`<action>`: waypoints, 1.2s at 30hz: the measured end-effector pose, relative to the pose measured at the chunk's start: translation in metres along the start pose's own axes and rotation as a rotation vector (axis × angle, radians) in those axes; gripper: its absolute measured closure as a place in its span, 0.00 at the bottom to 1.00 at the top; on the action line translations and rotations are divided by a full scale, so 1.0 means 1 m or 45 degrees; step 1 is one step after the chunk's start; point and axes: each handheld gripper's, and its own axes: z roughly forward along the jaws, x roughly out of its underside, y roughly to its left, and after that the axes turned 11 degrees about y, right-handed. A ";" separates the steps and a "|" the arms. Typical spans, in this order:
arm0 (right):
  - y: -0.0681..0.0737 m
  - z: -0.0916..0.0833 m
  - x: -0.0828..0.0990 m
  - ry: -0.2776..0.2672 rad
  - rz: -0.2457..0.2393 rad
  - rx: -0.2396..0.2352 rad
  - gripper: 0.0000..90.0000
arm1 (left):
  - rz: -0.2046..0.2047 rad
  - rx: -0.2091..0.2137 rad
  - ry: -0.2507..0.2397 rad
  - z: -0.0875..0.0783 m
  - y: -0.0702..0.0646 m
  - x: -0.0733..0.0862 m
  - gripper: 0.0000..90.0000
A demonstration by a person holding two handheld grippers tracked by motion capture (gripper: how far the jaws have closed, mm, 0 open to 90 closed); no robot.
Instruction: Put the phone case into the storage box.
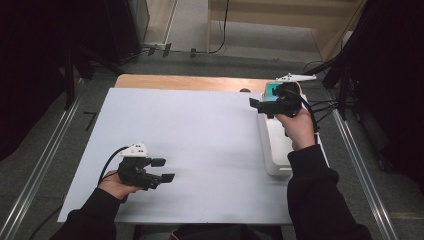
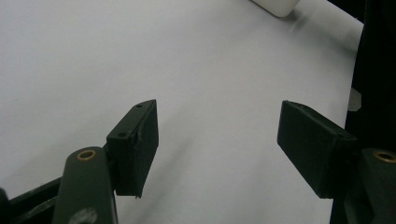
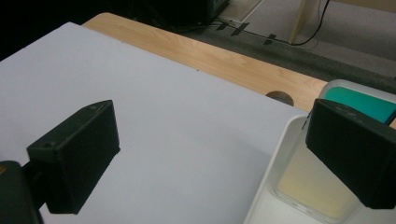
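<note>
Probably light, stiff, smooth plastic, that white tray (image 1: pixel 276 150) at the worktop's (image 1: pixel 200 145) right edge, best pinched by its thin left rim under the right tool (image 1: pixel 256 106), spread empty above it; left tool (image 1: pixel 162 170) likewise spread, idle near left.

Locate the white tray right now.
In the high view the white tray sits at the right edge of the white board, under the right gripper, with a teal item at its far end.
</note>
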 end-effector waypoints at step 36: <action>0.051 0.004 0.044 -0.011 -0.100 -0.135 0.09 | -0.005 0.012 -0.010 0.000 0.000 0.000 0.32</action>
